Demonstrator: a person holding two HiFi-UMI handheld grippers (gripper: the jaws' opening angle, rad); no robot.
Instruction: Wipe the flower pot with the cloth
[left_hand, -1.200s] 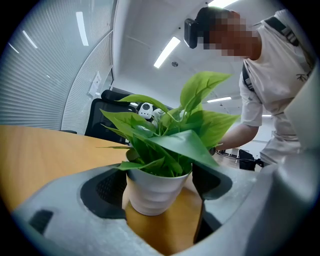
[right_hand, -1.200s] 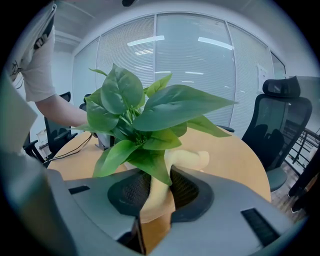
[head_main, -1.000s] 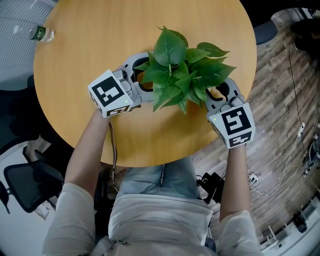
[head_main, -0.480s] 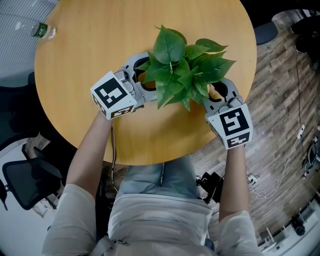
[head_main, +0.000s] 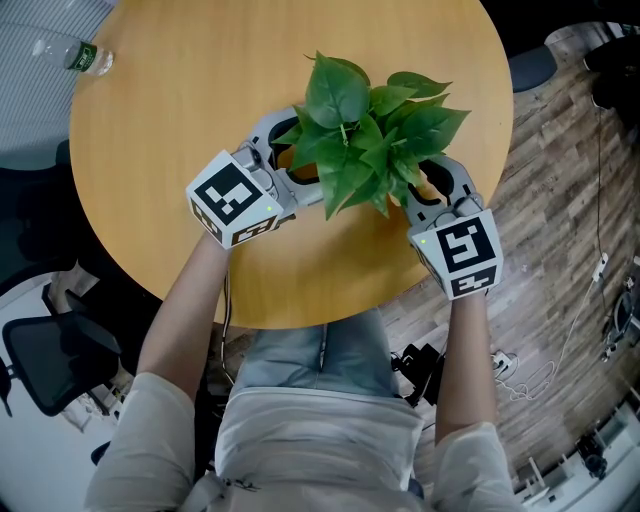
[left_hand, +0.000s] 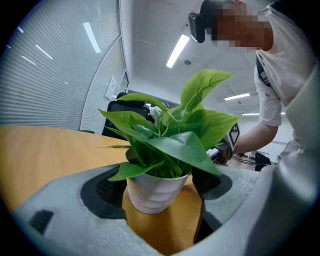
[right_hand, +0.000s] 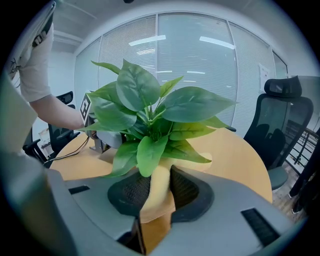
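The flower pot (left_hand: 156, 192) stands on the round wooden table (head_main: 180, 120), a little right of its middle and toward the near-right edge. It sits between the wide-spread jaws of the left gripper (head_main: 298, 158). The dark pads (left_hand: 103, 195) close on it at the rim from both sides, while the narrower base stays clear of them.

The pot is upright, its long axis vertical. The wide mouth faces up, the white wall tapers down to the table, and the green leaves (head_main: 365, 140) fan out above it.

The right gripper (head_main: 428, 183) comes in from the opposite side, at the table's near-right edge. Its jaws are clamped on the pale yellow cloth (right_hand: 159, 192), which runs forward under the leaves. Whether the cloth touches the pot cannot be told.
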